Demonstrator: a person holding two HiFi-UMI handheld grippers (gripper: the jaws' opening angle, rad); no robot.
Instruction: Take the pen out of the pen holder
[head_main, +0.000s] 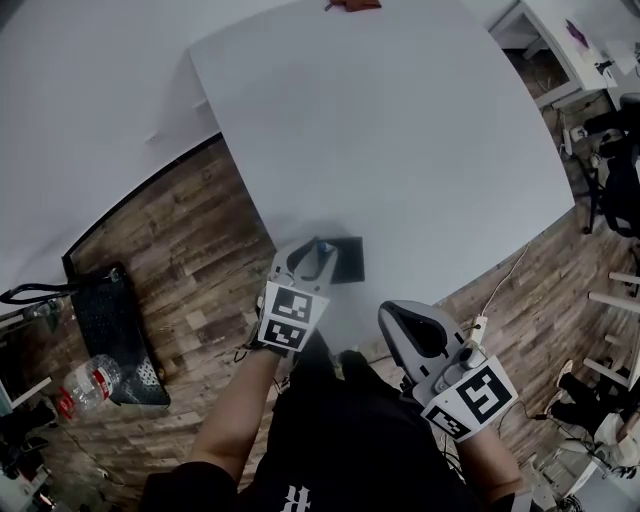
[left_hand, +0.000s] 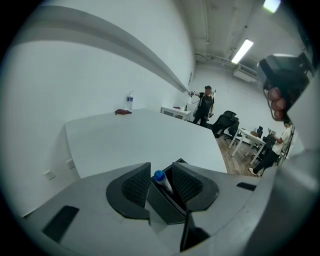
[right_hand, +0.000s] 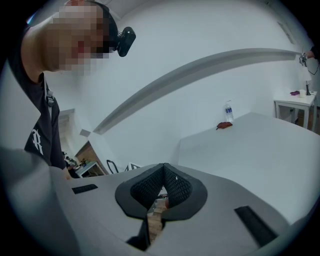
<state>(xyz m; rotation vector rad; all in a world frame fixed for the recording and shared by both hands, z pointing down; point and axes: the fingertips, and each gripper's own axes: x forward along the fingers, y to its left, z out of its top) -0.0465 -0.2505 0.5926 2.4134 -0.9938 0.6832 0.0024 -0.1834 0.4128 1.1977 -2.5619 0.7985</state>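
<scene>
Left gripper (left_hand: 161, 167) spread wide around the pen; right gripper (right_hand: 163, 167) closed, empty.
Blue-capped pen (left_hand: 161, 179) stands between the left jaws, nearer the frame-left pad, seated in the black pen holder (head_main: 348, 262). Holder sits lower centre of head view, near the white table's (head_main: 400, 150) edge. Right gripper is lower right, off the table.

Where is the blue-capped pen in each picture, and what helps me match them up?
Head view: pen just below centre, in the dark holder on the table.
Left gripper view: low centre, between the open jaws of the left tool.
Right gripper view: not in it.
Shared landmark: the red thing at the table's far edge, in all three.
</scene>
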